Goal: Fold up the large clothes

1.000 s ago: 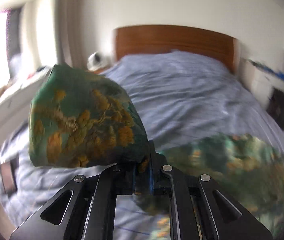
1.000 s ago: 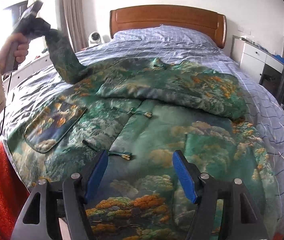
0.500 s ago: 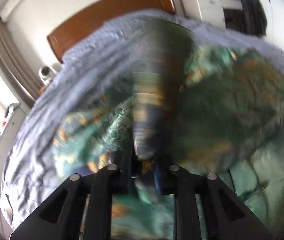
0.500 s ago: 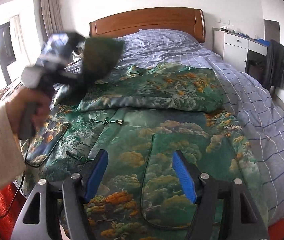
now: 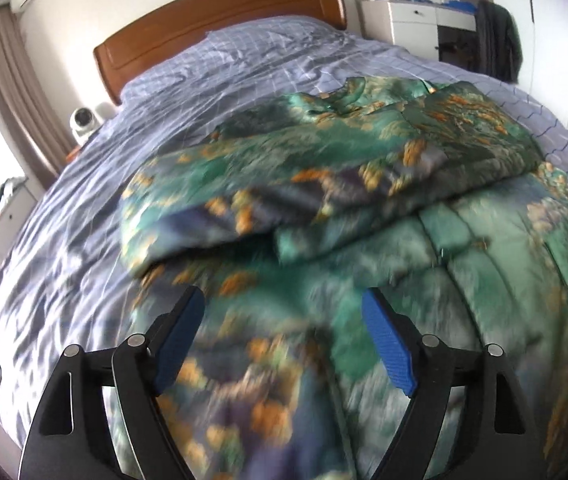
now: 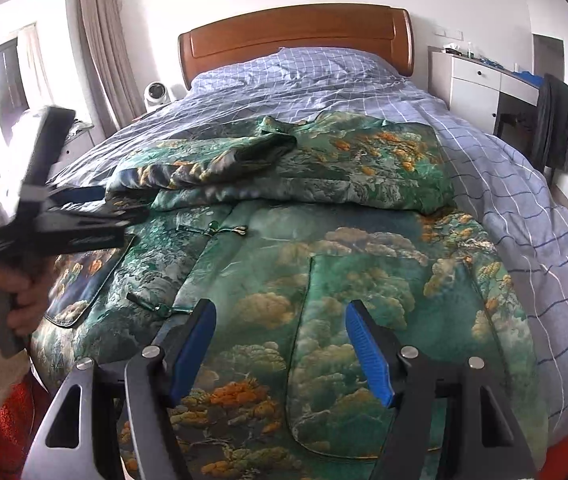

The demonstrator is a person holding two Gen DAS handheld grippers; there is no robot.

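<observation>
The left gripper (image 5: 284, 336) has its jaws spread, having just been opening, and nothing lies between the blue pads (image 5: 387, 348); the cloth below them is free of the grip. In the right wrist view the same tool appears at the left edge, carried in the person's hand (image 6: 8, 292) above the garment's near left side. The right gripper (image 6: 280, 344) hangs with its jaws parted and empty over the lower front panel.

Step in hand, as judged: the sleeve fold-in. The left sleeve (image 6: 220, 160) lies released across the upper body of the jacket (image 6: 363, 264), its cuff end resting near the collar (image 6: 276, 126); the opposite sleeve already lies folded across the chest. The next move probably calls for both grippers to go to the hem nearest the viewer, pinch it at two well-separated corners, and carry it up toward the collar without dragging the sleeves out of place.

The jacket is a padded green brocade piece with orange and cream cloud-and-tree motifs, knotted frog fastenings (image 6: 220, 230) down the front and a patch pocket (image 6: 80, 280) at the left. It lies front up on the checked blue bedcover (image 6: 523, 184), collar toward the wooden headboard (image 6: 295, 36), and covers most of the near half of the bed. The satin surface looks slippery and the padding bulky.
</observation>
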